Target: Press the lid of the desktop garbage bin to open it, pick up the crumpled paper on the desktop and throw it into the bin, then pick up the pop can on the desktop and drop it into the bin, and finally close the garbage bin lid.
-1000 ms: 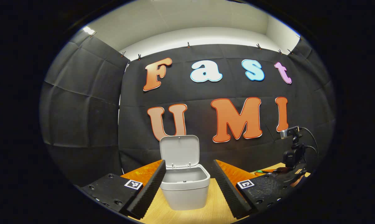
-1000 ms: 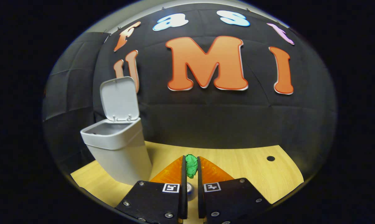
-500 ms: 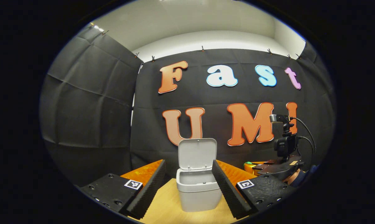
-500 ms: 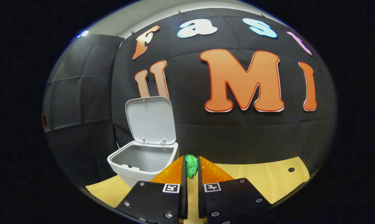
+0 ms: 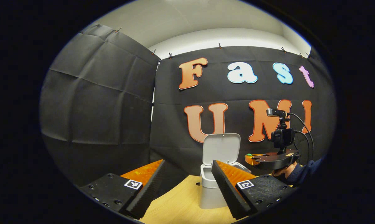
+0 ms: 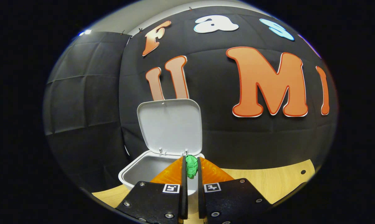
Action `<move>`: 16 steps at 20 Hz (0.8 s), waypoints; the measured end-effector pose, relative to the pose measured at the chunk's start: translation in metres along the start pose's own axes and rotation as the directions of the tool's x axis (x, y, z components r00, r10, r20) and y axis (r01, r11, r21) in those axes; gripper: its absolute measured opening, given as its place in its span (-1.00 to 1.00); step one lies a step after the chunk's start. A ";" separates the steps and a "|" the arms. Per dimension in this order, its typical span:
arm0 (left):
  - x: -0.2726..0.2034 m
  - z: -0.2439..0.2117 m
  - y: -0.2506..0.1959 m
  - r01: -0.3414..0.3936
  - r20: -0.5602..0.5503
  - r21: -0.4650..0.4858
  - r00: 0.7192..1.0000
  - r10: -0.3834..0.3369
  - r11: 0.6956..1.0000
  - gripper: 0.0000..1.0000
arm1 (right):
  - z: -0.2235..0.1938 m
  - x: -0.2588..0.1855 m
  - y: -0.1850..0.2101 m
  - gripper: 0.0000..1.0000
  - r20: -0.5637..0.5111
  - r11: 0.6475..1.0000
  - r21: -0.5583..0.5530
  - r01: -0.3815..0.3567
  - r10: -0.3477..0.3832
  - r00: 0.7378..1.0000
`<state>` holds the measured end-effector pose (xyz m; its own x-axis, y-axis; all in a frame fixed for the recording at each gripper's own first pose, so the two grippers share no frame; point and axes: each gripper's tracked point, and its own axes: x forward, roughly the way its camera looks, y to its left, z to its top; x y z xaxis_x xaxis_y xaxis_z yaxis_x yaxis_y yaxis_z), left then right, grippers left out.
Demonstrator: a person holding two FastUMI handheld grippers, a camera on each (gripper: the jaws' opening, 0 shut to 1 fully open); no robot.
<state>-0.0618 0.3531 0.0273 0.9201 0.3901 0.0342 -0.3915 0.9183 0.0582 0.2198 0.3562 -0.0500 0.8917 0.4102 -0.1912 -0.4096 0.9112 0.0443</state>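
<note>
The grey garbage bin (image 6: 137, 171) stands on the wooden desk with its lid (image 6: 170, 126) swung up and open. My right gripper (image 6: 191, 165) is shut on the green crumpled paper (image 6: 191, 165) and hangs over the bin's open mouth. In the left gripper view the bin (image 5: 209, 193) sits at centre right, partly hidden behind one finger, its lid (image 5: 221, 147) upright. My left gripper (image 5: 187, 172) is open, with nothing between its fingers, back from the bin. The right gripper (image 5: 251, 159), held by a hand (image 5: 285, 172), is above and right of the bin there.
The wooden desk (image 6: 268, 180) runs to the right of the bin, with a small dark hole (image 6: 303, 171) near its far right edge. Black cloth walls close in behind and to the left of the bin.
The right gripper has carried the green paper leftward and over the bin's opening. The left gripper has drawn away to the left, so the bin has slid right in its view.
</note>
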 end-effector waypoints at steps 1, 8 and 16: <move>0.001 -0.001 0.004 -0.006 -0.004 0.004 1.000 0.006 1.000 0.89 | -0.004 0.006 0.003 -0.74 -0.007 1.000 0.000 0.002 -0.002 1.000; 0.008 -0.020 0.017 -0.010 -0.051 -0.008 0.999 0.010 1.000 0.97 | -0.014 0.024 0.024 -0.67 -0.003 1.000 -0.013 -0.017 0.017 1.000; 0.020 -0.037 -0.002 0.044 -0.085 -0.022 0.995 -0.046 0.999 0.97 | 0.003 0.012 0.027 0.69 0.127 0.992 -0.126 -0.028 0.044 0.991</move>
<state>-0.0421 0.3611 -0.0088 0.9346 0.3518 -0.0535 -0.3501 0.9359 0.0376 0.2197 0.3855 -0.0485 0.8899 0.4518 -0.0628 -0.4556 0.8871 -0.0741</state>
